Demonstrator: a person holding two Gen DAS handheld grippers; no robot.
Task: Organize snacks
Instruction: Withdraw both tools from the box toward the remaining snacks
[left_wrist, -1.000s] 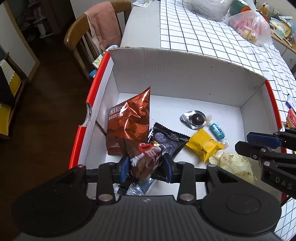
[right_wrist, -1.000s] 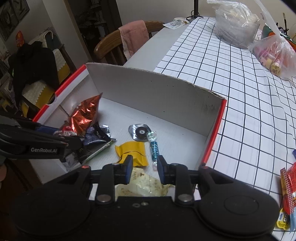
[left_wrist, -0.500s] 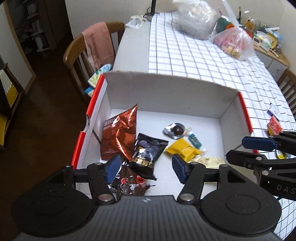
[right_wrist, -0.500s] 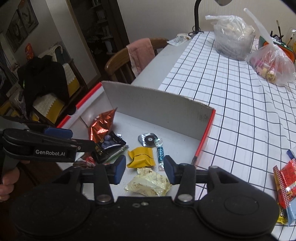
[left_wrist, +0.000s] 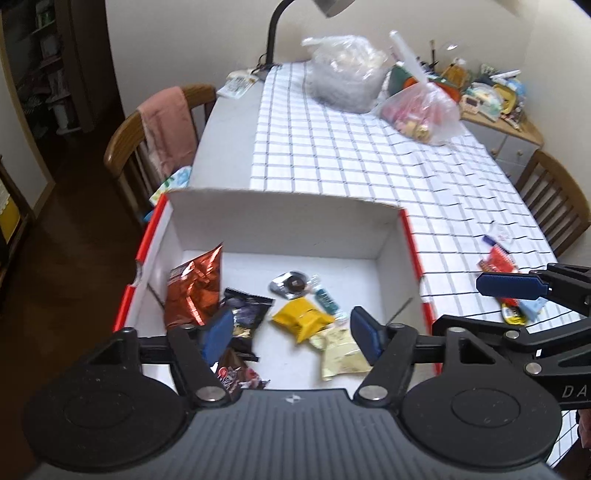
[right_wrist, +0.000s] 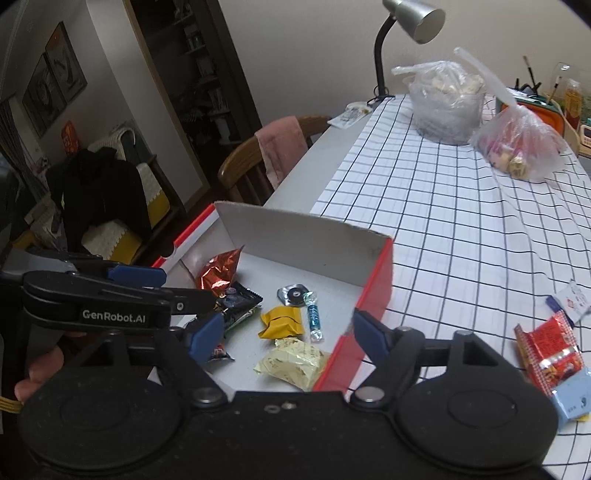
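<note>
A white box with red rims (left_wrist: 280, 218) (right_wrist: 295, 236) holds several snacks: a copper foil bag (left_wrist: 194, 286), a black packet (left_wrist: 245, 314), a brown M&M's packet (left_wrist: 236, 373), a yellow packet (left_wrist: 303, 319) (right_wrist: 280, 323), a pale yellow packet (left_wrist: 341, 349) (right_wrist: 295, 363), a silver cup (left_wrist: 290, 286) and a blue wrapped candy (right_wrist: 314, 317). My left gripper (left_wrist: 291, 334) is open and empty above the box's near edge. My right gripper (right_wrist: 290, 338) is open and empty above the box's near right corner. Loose snacks lie on the checked cloth to the right: a red packet (right_wrist: 546, 349) and a light blue one (right_wrist: 570, 398).
Two plastic bags (right_wrist: 517, 144) and a desk lamp (right_wrist: 406, 26) stand at the table's far end. A wooden chair with a pink towel (left_wrist: 166, 125) is left of the table. The checked cloth (right_wrist: 461, 229) stretches beyond the box.
My left gripper opened and dropped the M&M's packet into the box; my right gripper opened and left the pale yellow packet there. Both grippers rose and pulled back from the box.
</note>
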